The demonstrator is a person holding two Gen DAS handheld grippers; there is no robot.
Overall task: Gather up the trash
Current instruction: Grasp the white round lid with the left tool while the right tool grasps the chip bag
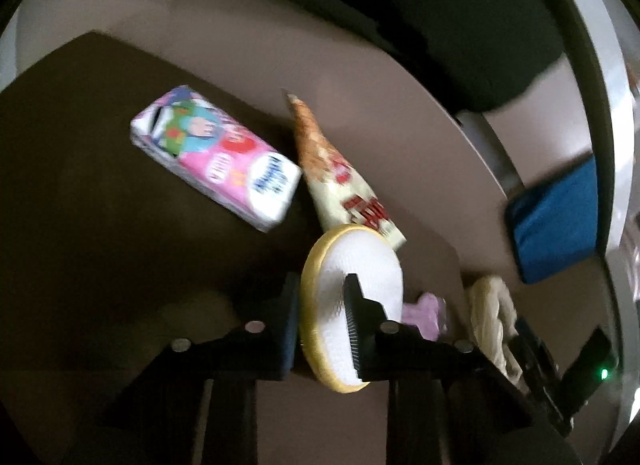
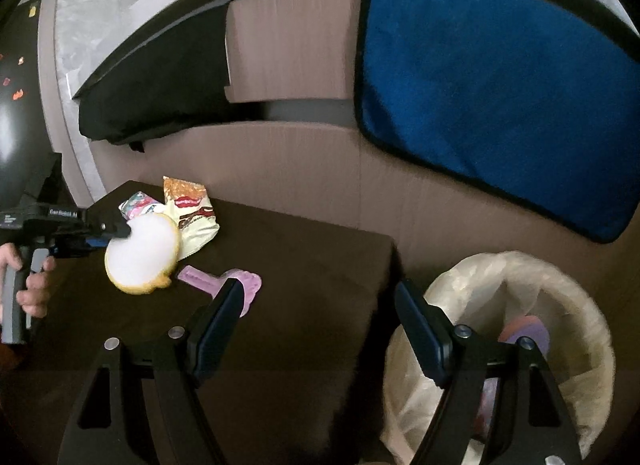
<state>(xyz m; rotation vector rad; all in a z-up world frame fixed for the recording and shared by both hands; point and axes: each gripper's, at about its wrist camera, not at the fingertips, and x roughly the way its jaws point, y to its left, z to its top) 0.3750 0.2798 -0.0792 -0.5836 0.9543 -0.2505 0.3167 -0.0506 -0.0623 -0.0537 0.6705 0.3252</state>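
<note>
Left hand-held gripper (image 1: 322, 325) clamped on round white foam disc (image 1: 356, 265) – yellow-rimmed, right hand-held gripper (image 2: 316, 321) open, glossy carton (image 1: 216, 157)

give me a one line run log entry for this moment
left tongs: shut on round white yellow-rimmed sponge | right tongs: open, empty | lined bin: beside dark table

Dark table (image 2: 320, 265) w/ carton (image 1: 216, 157), wrapper (image 1: 336, 177)
</note>
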